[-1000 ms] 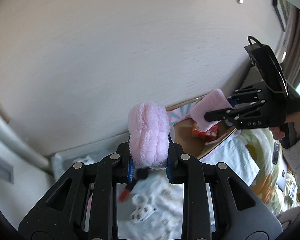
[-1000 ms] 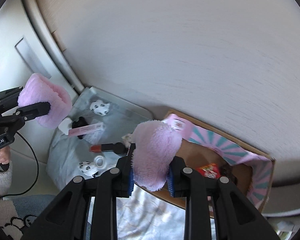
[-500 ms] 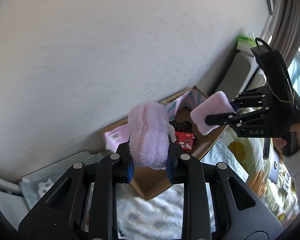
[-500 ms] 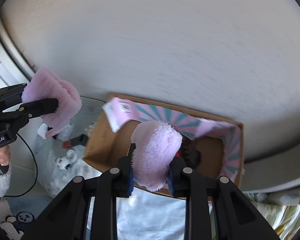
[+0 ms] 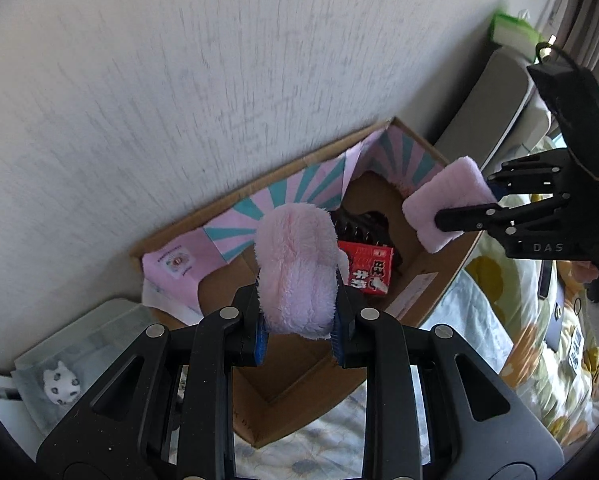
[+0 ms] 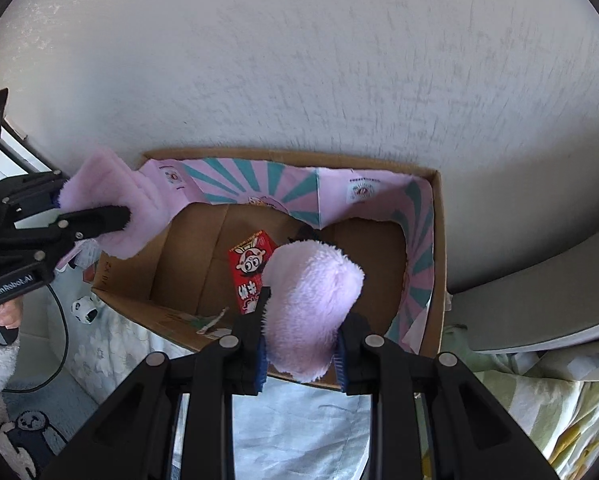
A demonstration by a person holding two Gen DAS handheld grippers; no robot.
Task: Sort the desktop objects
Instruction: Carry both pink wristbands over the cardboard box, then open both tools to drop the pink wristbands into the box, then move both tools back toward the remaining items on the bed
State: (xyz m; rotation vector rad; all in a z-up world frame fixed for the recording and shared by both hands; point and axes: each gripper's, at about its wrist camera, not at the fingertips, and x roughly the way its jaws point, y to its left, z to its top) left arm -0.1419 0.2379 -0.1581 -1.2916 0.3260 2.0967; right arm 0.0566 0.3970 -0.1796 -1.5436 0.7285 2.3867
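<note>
Left wrist view first: my left gripper (image 5: pixel 299 326) is clenched on a pink fluffy piece (image 5: pixel 295 268), which bulges up between the blue pads and hangs over the open cardboard box (image 5: pixel 439 280). At the far left a clear bin (image 5: pixel 99 332) sits beside the box's left end, with a small spotted toy (image 5: pixel 61 386) inside. On the box floor lies a red snack pack (image 5: pixel 369 270), with something dark and ribbed behind it — I cannot tell what. Over the box's right front edge, my right gripper (image 5: pixel 455 218) comes in from the right, clamped on a second pink fluffy piece (image 5: pixel 443 206).

Right wrist view agrees: the left gripper (image 6: pixel 95 216) carries its piece above the box's left front corner, while the second pink fluffy piece (image 6: pixel 311 312), pinched tight between the near fingers, hangs over the right half of the box floor, beside the red snack pack (image 6: pixel 249 276).

I judge this as the drop-off step — both soft pieces are carried over the box, neither released. Next, I should lower each a little past the rim, then open the jaws, keeping the fluff clear of the pink patterned flaps (image 6: pixel 283 188) so nothing snags or lands outside on the bedding.
</note>
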